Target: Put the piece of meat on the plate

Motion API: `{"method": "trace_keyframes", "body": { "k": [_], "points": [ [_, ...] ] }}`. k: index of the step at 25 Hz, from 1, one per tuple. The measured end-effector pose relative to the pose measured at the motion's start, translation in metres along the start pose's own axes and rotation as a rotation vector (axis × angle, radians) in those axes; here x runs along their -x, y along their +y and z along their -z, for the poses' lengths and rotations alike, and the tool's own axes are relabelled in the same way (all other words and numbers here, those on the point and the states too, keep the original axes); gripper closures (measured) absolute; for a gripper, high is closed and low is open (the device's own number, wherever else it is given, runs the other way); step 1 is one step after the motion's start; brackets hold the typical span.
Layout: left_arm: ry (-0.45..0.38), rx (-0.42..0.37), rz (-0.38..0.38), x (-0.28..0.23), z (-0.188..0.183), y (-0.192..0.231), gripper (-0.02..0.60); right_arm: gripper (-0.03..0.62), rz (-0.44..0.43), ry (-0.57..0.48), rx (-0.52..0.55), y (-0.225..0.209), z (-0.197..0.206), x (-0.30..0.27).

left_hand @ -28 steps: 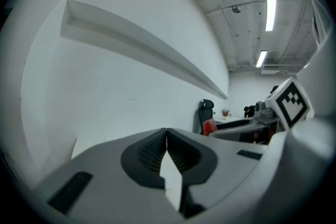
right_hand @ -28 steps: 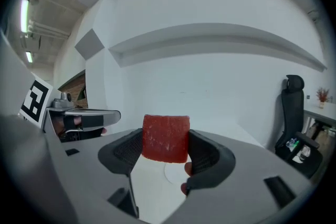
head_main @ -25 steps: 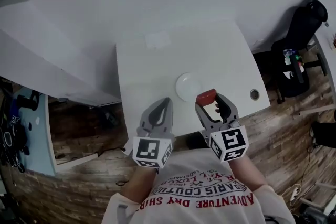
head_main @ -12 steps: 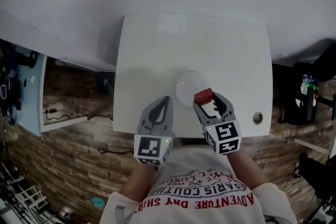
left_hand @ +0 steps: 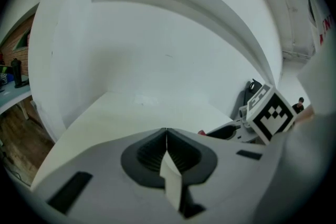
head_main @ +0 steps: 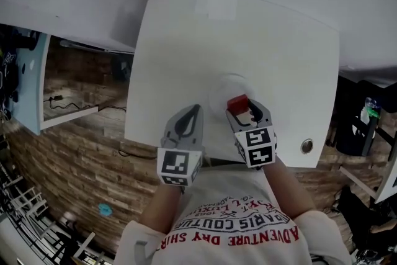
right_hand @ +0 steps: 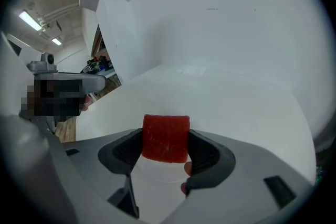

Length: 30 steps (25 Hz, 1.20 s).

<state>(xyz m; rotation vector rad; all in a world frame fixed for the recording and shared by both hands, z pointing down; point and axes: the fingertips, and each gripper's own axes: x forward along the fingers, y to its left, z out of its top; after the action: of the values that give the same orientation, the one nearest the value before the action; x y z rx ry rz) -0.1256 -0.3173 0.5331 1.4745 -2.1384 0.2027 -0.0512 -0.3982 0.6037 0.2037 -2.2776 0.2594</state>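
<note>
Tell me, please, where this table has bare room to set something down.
Bare: the far half of the table beyond the plate, and the strip left of it. Crowded: the near edge, with the left gripper and the right gripper holding the meat.

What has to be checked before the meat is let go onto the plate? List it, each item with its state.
1. Grip: right gripper shut on the piece of meat, with the red block held squarely between the jaws: ok.
2. Aim: in the head view the meat sits over the near part of the white plate: ok.
3. Plate surface: nothing else lies on it: ok.
4. Height of the meat above the plate: cannot tell.
5. Left gripper: jaws together, nothing between them, to the left of the plate and apart from it: ok.
</note>
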Motion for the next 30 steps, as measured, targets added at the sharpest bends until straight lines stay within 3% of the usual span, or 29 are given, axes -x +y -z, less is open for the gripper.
{"method": "trace_keyframes", "body": {
  "k": [11,24,30],
  "points": [
    [0.054,0.027,-0.025,-0.005,0.034,0.012,0.574,0.318,-0.029,0.084,0.07,0.011,0.009,-0.033],
    [0.038,0.027,-0.003,0.002,0.015,0.008,0.574,0.318,-0.028,0.12,0.032,0.008,0.009,-0.044],
    [0.027,-0.015,0.035,0.009,0.005,0.011,0.574,0.313,-0.034,0.055,-0.1,0.013,-0.005,-0.031]
  ]
}}
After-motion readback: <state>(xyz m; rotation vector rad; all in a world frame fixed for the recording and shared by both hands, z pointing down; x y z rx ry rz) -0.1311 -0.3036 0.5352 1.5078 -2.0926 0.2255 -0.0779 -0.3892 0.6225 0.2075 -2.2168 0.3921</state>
